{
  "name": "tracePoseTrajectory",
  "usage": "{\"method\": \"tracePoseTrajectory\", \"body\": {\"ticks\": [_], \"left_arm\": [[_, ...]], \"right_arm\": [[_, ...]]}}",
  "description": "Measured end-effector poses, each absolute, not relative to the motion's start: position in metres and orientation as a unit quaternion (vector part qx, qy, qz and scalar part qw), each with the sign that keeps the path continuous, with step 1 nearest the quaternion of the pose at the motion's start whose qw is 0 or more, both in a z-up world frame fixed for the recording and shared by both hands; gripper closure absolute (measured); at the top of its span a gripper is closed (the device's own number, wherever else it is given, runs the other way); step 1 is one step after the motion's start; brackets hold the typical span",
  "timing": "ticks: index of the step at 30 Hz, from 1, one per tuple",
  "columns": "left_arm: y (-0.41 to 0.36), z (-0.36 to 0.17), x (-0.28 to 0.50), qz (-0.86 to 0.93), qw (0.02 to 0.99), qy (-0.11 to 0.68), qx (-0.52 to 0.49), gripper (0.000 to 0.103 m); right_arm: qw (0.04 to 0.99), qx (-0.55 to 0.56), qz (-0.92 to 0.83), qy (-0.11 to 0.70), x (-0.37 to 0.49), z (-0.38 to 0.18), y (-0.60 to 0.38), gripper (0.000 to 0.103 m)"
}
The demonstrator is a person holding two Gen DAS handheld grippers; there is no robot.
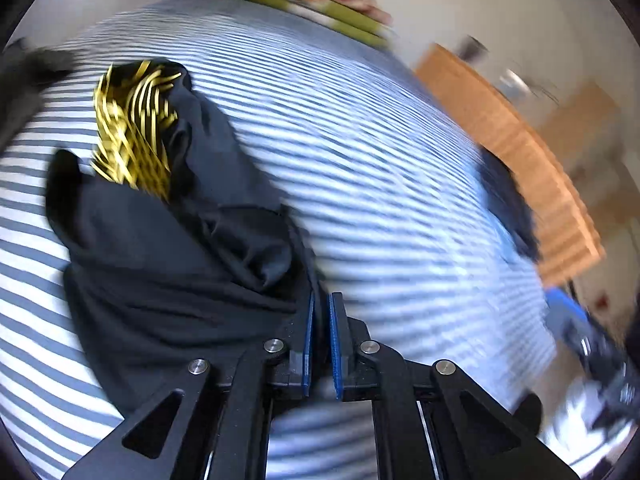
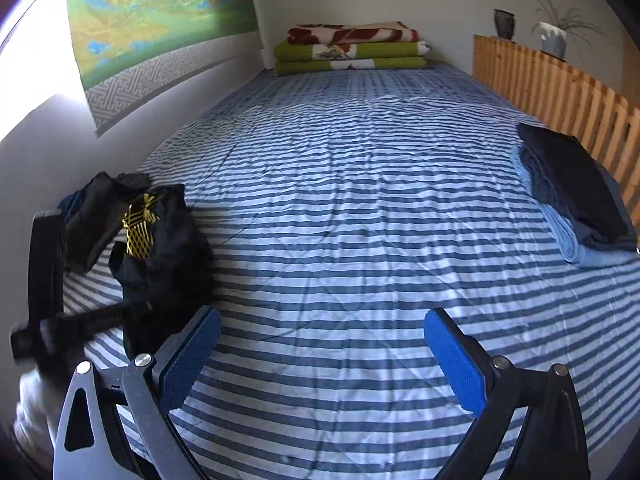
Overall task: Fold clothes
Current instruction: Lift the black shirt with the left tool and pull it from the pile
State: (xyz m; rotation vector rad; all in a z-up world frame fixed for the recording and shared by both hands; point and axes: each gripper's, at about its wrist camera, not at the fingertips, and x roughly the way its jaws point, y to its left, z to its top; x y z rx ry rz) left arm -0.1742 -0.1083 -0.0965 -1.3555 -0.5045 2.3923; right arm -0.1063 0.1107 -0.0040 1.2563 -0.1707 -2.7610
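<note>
The left gripper (image 1: 320, 320) pinches the black garment's (image 1: 180, 272) edge to drag it from the pile onto the striped sheet (image 2: 340, 200); the right gripper (image 2: 320, 356) hovers wide open, ready to help spread it.

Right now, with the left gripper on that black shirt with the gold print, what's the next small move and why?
Probably draw the black garment out toward the open middle of the striped bedsheet. The left gripper looks shut on a fold of its edge, and the cloth is still bunched near the wall. The right gripper is open and empty over bare sheet, free to take another edge.
</note>
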Motion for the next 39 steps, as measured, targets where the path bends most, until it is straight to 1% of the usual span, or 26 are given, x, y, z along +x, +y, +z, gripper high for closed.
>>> {"method": "tracePoseTrajectory", "body": {"ticks": [1,6,9,12,14,16,19,23,27,30,31,32,34,35,36,37,39], "left_arm": [[-0.089,-0.096,-0.168,0.838,0.196,-0.175,-0.478,0.101],[-0.004,-0.091,-0.120,0.828,0.264,-0.111,-0.481,0.101],[-0.007,-0.079,-0.102,0.844,0.252,-0.090,-0.464,0.100],[-0.045,-0.070,-0.089,0.863,0.212,-0.103,-0.446,0.093],[-0.086,-0.065,-0.084,0.874,0.164,-0.129,-0.438,0.086],[-0.124,-0.063,-0.079,0.880,0.122,-0.152,-0.433,0.074],[-0.184,-0.066,-0.073,0.884,0.052,-0.194,-0.422,0.073],[-0.254,-0.066,-0.058,0.883,-0.008,-0.237,-0.406,0.073],[-0.273,-0.069,-0.060,0.880,-0.033,-0.253,-0.402,0.073],[-0.276,-0.073,-0.068,0.878,-0.047,-0.243,-0.409,0.073],[-0.280,-0.077,-0.068,0.879,-0.047,-0.242,-0.409,0.073],[-0.279,-0.077,-0.072,0.879,-0.044,-0.241,-0.409,0.073],[-0.278,-0.076,-0.078,0.880,-0.043,-0.237,-0.409,0.073],[-0.276,-0.077,-0.082,0.881,-0.041,-0.233,-0.410,0.072],[-0.274,-0.074,-0.080,0.882,-0.040,-0.229,-0.411,0.072],[-0.271,-0.073,-0.082,0.883,-0.038,-0.227,-0.410,0.072],[-0.264,-0.071,-0.084,0.883,-0.034,-0.226,-0.409,0.072]], "right_arm": [[0.046,0.411,-0.909,-0.060,-0.103,-0.003,0.118,0.003],[0.024,0.410,-0.908,-0.078,-0.099,-0.001,0.152,0.003],[0.032,0.412,-0.907,-0.084,-0.100,-0.003,0.159,0.003],[0.050,0.412,-0.906,-0.080,-0.104,-0.002,0.150,0.003],[0.074,0.415,-0.904,-0.074,-0.111,-0.003,0.134,0.003],[0.098,0.420,-0.900,-0.069,-0.118,-0.004,0.116,0.003],[0.150,0.428,-0.890,-0.048,-0.133,-0.011,0.071,0.003],[0.213,0.443,-0.870,-0.029,-0.153,-0.024,0.007,0.003],[0.216,0.451,-0.865,0.027,-0.172,-0.041,-0.059,0.003],[0.228,0.453,-0.858,0.076,-0.176,-0.054,-0.091,0.003],[0.229,0.456,-0.855,0.092,-0.177,-0.059,-0.098,0.008],[0.232,0.464,-0.848,0.105,-0.177,-0.064,-0.103,0.015],[0.228,0.484,-0.837,0.119,-0.178,-0.073,-0.104,0.055],[0.222,0.492,-0.833,0.119,-0.178,-0.076,-0.098,0.065],[0.221,0.497,-0.832,0.114,-0.179,-0.076,-0.091,0.084],[0.220,0.501,-0.831,0.103,-0.180,-0.076,-0.084,0.095],[0.212,0.499,-0.836,0.082,-0.181,-0.070,-0.062,0.097]]}}
